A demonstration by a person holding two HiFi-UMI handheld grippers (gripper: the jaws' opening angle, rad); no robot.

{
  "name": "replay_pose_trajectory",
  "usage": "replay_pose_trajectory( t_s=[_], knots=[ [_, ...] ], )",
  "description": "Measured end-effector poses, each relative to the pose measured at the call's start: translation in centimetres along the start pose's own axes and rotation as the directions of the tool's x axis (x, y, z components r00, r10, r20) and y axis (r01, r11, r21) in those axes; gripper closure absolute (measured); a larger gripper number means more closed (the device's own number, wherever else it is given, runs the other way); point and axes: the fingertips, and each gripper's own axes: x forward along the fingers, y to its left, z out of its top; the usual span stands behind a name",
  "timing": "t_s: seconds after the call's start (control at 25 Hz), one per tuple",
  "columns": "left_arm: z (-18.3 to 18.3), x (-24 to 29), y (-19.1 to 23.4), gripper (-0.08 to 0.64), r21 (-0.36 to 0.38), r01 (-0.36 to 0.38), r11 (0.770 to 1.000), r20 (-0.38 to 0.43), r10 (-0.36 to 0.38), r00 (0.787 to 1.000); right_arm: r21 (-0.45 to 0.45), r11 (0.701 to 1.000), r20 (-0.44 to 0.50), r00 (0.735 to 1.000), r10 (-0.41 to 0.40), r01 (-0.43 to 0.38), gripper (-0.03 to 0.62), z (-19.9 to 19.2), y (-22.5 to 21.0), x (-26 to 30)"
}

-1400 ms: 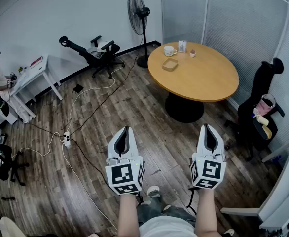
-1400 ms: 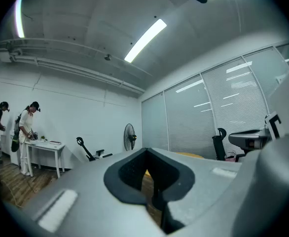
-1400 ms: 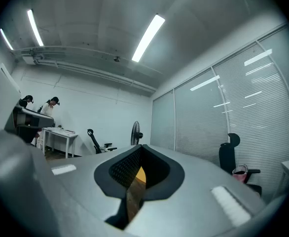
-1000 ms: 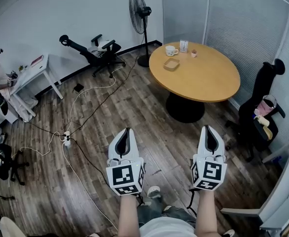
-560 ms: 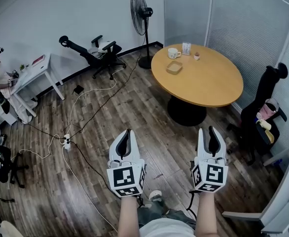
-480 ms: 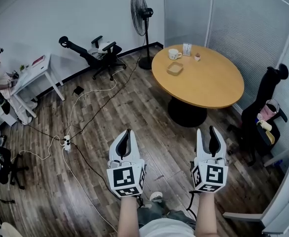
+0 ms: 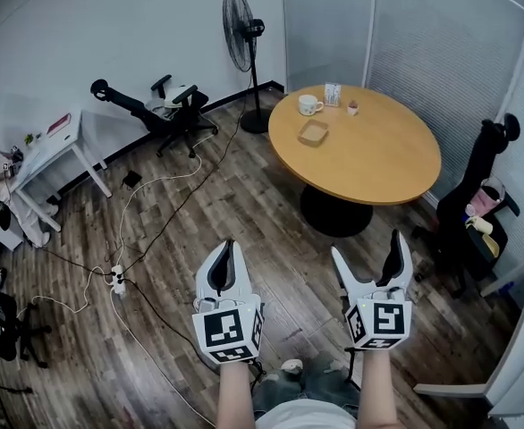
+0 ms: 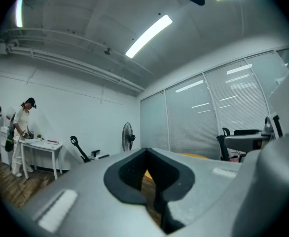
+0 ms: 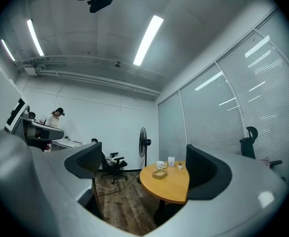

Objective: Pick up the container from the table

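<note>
The container (image 7: pixel 314 132) is a shallow tan tray near the far left of the round wooden table (image 7: pixel 378 164), with a white mug (image 7: pixel 308 105) behind it. Both grippers are held over the floor, well short of the table. My left gripper (image 7: pixel 229 250) is shut and empty. My right gripper (image 7: pixel 369 250) has just been opening and its jaws stand wide apart with nothing between them. In the right gripper view, the container (image 9: pixel 159 175) and mug (image 9: pixel 160 165) show on the table (image 9: pixel 171 185) between the fingers (image 9: pixel 87 164). The left gripper view shows only its closed jaws.
A standing fan (image 7: pixel 243 38) and a tipped office chair (image 7: pixel 168 107) are beyond the table's left. A black chair with bags (image 7: pixel 477 206) stands to the right. Cables and a power strip (image 7: pixel 117 273) lie on the floor at left, near a white desk (image 7: pixel 52 143).
The right gripper's jaws have swung from shut to wide open. Both grippers have moved forward over the floor toward the table. The left gripper stays shut.
</note>
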Motion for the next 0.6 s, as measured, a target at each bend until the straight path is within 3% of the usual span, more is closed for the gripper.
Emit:
replay_pose_trajectory(
  t_s=[0.2,0.6],
  knots=[
    [-0.8,2.4,0.1,0.560,-0.015,0.015,1.000,-0.017,-0.015,1.000,0.006,1.000,-0.020,1.000,-0.019,0.019,0.012,-0.8,-0.8,1.7],
    [-2.7,8.8,0.4,0.560,-0.043,-0.010,0.999,-0.049,0.008,0.999,-0.008,0.999,-0.043,0.999,-0.032,0.032,0.009,-2.7,-3.6,8.1]
  ],
)
